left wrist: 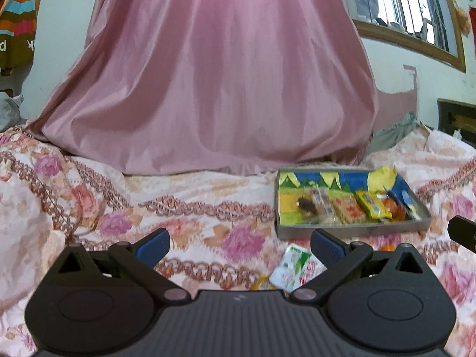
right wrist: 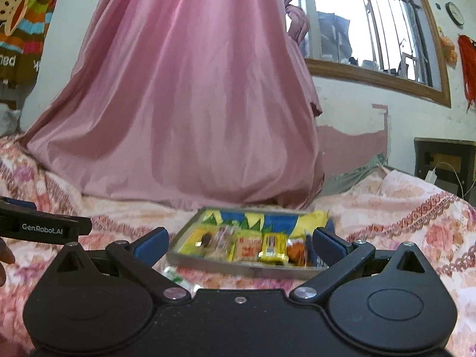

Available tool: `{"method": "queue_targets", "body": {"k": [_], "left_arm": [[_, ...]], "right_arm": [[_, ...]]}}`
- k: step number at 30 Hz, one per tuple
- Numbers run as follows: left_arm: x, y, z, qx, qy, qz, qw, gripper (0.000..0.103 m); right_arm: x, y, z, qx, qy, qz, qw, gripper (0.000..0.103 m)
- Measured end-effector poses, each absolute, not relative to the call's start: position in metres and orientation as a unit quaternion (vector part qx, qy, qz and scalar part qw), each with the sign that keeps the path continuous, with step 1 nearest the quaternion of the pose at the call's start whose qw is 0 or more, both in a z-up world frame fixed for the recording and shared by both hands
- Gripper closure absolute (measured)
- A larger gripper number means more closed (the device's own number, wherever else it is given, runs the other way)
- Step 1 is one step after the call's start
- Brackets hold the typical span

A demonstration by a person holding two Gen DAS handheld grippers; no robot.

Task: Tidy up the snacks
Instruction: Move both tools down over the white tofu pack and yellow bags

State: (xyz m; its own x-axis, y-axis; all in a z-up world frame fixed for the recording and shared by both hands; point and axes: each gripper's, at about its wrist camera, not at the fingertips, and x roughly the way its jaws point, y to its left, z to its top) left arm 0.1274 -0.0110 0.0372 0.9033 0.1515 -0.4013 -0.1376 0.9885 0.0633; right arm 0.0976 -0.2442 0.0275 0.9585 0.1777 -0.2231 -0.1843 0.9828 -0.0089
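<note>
Most snacks already sat in tray (left wrist: pixel 351 228) on bed (left wrist: pixel 208 208). We saw green-white packet (left wrist: pixel 293 267) loose just before tray, orange bit (left wrist: pixel 387 247) beside it. Left gripper (left wrist: pixel 239 245), right gripper (right wrist: pixel 239 245) both gaped wide, empty.

Bedspread (left wrist: pixel 208 196): pink-and-cream floral with brown braid bands. Curtain (left wrist: pixel 208 74): plain pink. Tray (left wrist: pixel 351 226): grey rim, blue-yellow-green printed base. Gripper fingers (left wrist: pixel 153 245): blue pads.

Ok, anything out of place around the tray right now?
Yes: a green-and-white packet lies on the floral bedspread just in front of the tray, not inside with the other snacks. Both tongs are open.
</note>
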Motion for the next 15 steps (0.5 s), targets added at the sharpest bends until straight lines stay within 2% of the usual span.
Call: {"method": "queue_targets", "body": {"k": [15], "left_arm": [[0.104,-0.004,-0.021,0.058,0.267,0.043,0.961,0.0]], "right_arm": [[0.098,-0.214,-0.017,-0.042,0.219,0.134,0.966,0.001]]}}
